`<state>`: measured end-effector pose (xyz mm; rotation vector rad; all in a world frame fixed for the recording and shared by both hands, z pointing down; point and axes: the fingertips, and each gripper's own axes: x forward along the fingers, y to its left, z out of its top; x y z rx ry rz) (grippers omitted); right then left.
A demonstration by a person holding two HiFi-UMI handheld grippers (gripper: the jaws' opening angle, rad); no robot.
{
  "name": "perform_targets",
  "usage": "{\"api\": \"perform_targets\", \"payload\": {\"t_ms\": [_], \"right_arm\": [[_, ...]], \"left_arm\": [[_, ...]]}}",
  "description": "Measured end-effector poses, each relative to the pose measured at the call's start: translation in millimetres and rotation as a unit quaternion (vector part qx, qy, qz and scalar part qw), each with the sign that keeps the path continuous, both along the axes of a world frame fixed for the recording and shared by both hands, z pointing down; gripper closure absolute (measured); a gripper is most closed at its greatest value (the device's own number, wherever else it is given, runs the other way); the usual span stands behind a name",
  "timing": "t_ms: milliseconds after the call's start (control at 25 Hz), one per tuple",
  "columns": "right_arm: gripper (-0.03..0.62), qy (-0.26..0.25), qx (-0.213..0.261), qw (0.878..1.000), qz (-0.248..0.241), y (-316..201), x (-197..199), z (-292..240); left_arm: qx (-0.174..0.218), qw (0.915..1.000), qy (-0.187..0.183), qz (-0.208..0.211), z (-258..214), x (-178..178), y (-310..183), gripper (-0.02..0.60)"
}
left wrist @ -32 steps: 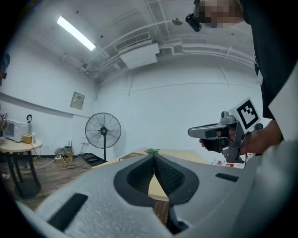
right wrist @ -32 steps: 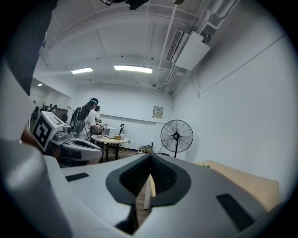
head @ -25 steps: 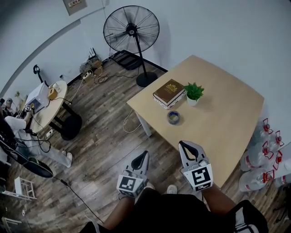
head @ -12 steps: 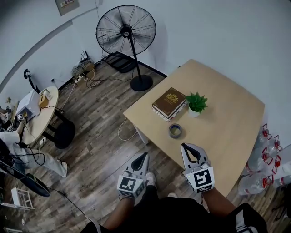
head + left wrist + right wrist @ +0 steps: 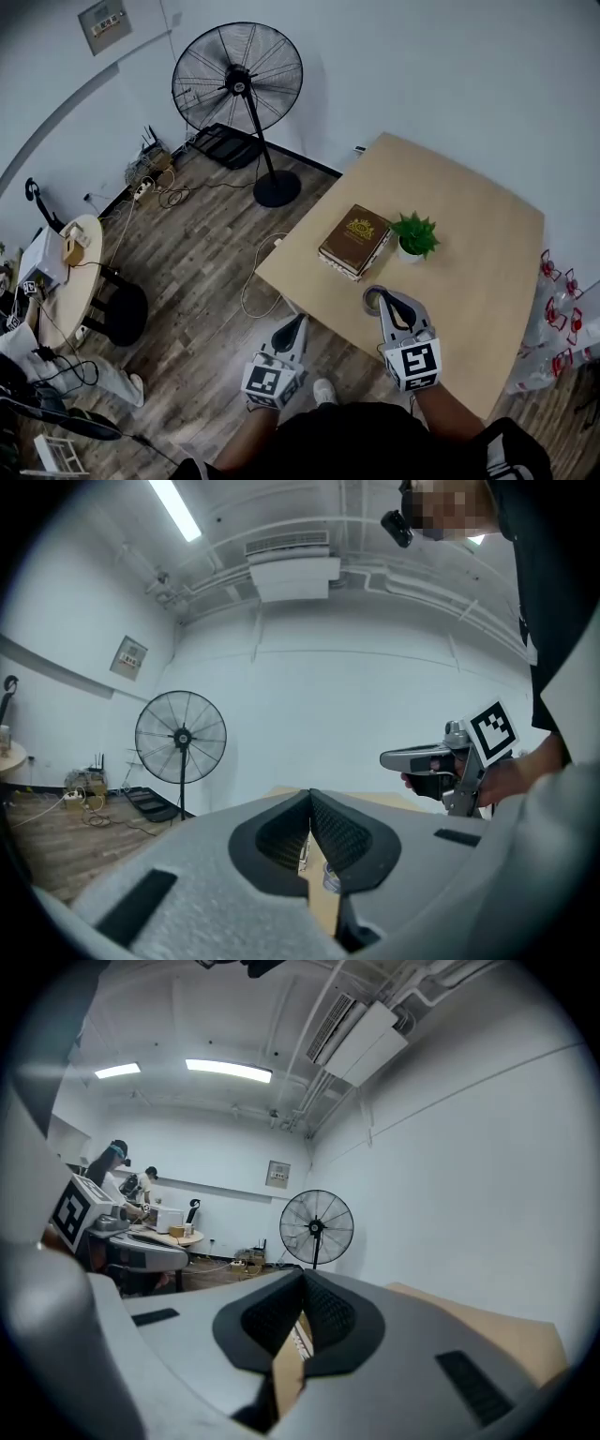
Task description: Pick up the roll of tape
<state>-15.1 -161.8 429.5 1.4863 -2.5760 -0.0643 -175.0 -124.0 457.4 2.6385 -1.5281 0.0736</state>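
The grey roll of tape [image 5: 371, 299] lies flat near the front edge of the light wooden table [image 5: 469, 225], just in front of a brown book [image 5: 354, 240] and a small potted plant [image 5: 414, 234]. My right gripper [image 5: 386, 296] is shut and empty. Its tip hangs right over the tape's right side and hides part of it. My left gripper [image 5: 300, 321] is also shut and empty, held over the floor just left of the table's corner. In the left gripper view a small piece of the tape [image 5: 330, 877] shows below the closed jaws.
A standing fan [image 5: 238, 79] stands on the wooden floor beyond the table's left corner, with cables by the wall. A small round table [image 5: 58, 281] with equipment is at the far left. Water bottles [image 5: 555, 319] sit beside the table on the right.
Both grippers and the view have moved forward toward the table. The right gripper's tip, a second ago short of the table's edge, now reaches the tape. Both jaws stayed shut.
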Motion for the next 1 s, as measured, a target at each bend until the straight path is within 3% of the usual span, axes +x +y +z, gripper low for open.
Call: {"api": "perform_targets", "payload": {"t_ms": [360,1000], "right_arm": [[0.600,0.006,-0.021,0.999,0.041,-33,-11,13],[0.600,-0.002,-0.041,0.998,0.050,-76,30,39]], "left_arm": [[-0.011,0.9994,0.006,0.031,15,-22,-37,0.580],[-0.038,0.9989,0.015,0.022,40,20,-77,0.580]]}}
